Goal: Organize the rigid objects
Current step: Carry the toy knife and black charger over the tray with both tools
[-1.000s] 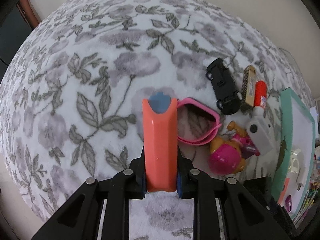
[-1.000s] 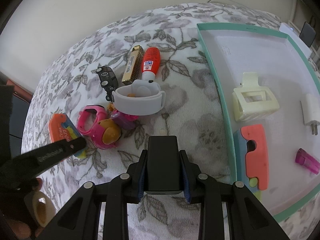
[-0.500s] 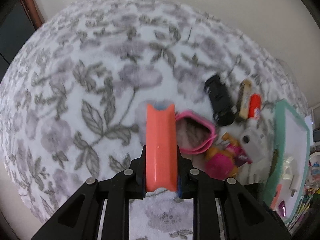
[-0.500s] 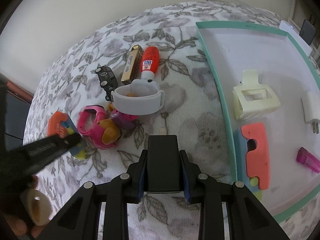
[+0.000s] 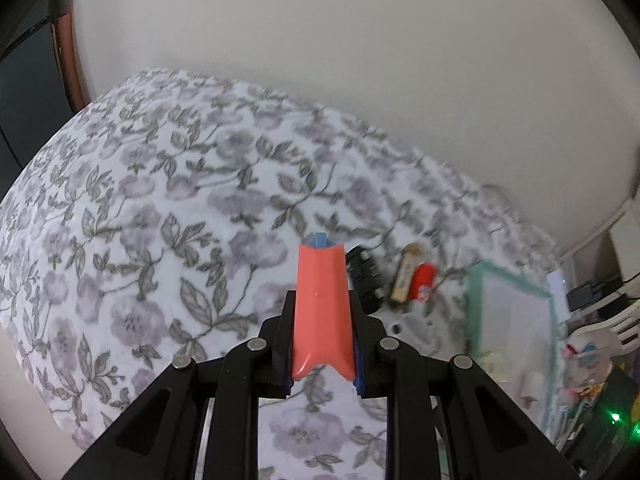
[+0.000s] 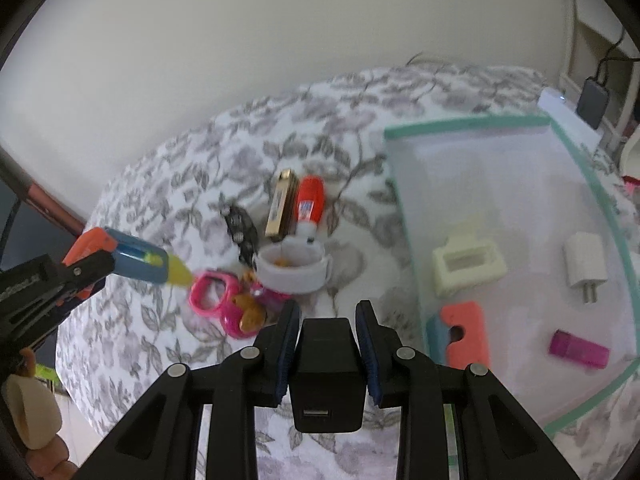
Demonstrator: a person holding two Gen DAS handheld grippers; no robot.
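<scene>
Blur smears left view; tray [image 5: 472, 280] contents unreadable there. Left gripper [image 5: 322, 344] raised off bedspread [image 5: 160, 208], pinching orange block [image 5: 322, 308] upright. Right gripper [image 6: 328, 354] clamps black charger [image 6: 326, 368] beside tray [image 6: 464, 125]. Right view alone shows block's blue-yellow side, clip [image 6: 466, 264], plug [image 6: 584, 268] in tray.

The left gripper [image 5: 322, 312] hung raised above the bed, jaws clamped on an orange block [image 5: 322, 312]. The right gripper [image 6: 328, 344] sat lower, jaws closed around a black charger [image 6: 327, 372], pointing forward.
</scene>
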